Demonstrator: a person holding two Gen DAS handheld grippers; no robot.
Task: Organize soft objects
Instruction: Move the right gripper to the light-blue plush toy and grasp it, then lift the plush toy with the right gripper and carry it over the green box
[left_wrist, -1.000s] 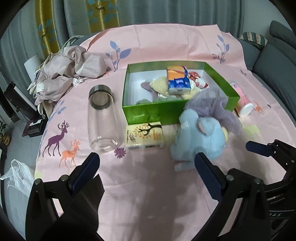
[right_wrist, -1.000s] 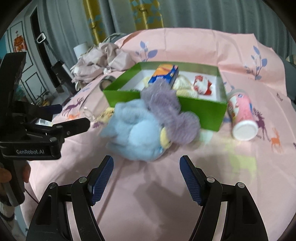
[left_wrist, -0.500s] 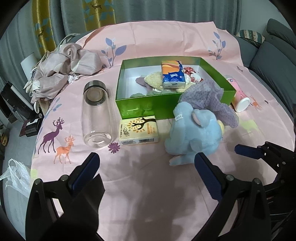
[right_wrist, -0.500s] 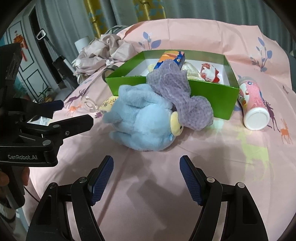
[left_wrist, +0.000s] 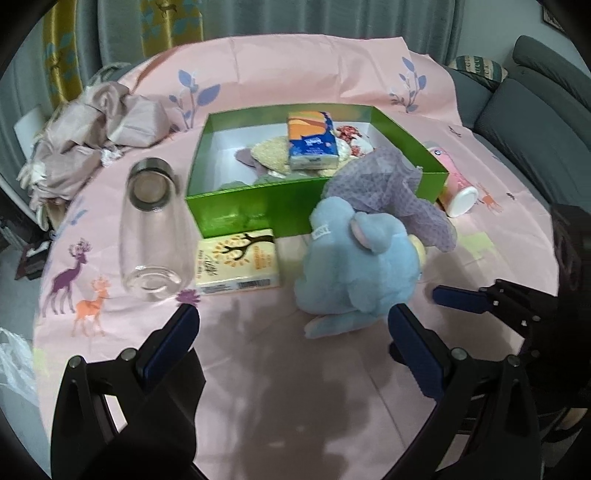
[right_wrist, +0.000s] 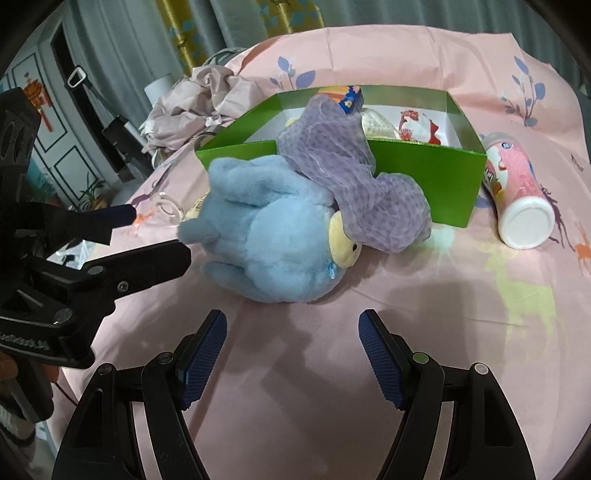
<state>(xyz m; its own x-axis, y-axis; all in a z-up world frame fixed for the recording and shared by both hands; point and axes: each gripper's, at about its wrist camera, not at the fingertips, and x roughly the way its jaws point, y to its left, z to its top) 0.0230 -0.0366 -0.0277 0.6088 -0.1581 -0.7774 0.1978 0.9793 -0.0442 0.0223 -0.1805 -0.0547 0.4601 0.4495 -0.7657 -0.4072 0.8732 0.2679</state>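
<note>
- Green cardboard box (left_wrist: 258, 206) at my twelve o'clock already holds several soft items.
- Fluffy blue plush toy (right_wrist: 273, 236) lies outside on the bench, against its front wall.
- Right tongs (right_wrist: 291, 354) and left tongs (left_wrist: 291, 343) spread, empty.

Setting: a home, living-room type; round table under a pink tablecloth (left_wrist: 295, 74) printed with deer and leaf sprigs; grey curtains with yellow deer-patterned panels (left_wrist: 173, 22) behind; grey sofa (left_wrist: 535, 92) with a cushion to one side; panelled door (right_wrist: 55, 122) bearing a red hanging ornament (right_wrist: 37, 96); potted plant (right_wrist: 90, 192) on the floor; crumpled bedding (left_wrist: 92, 136) heaped at the table edge.
</note>
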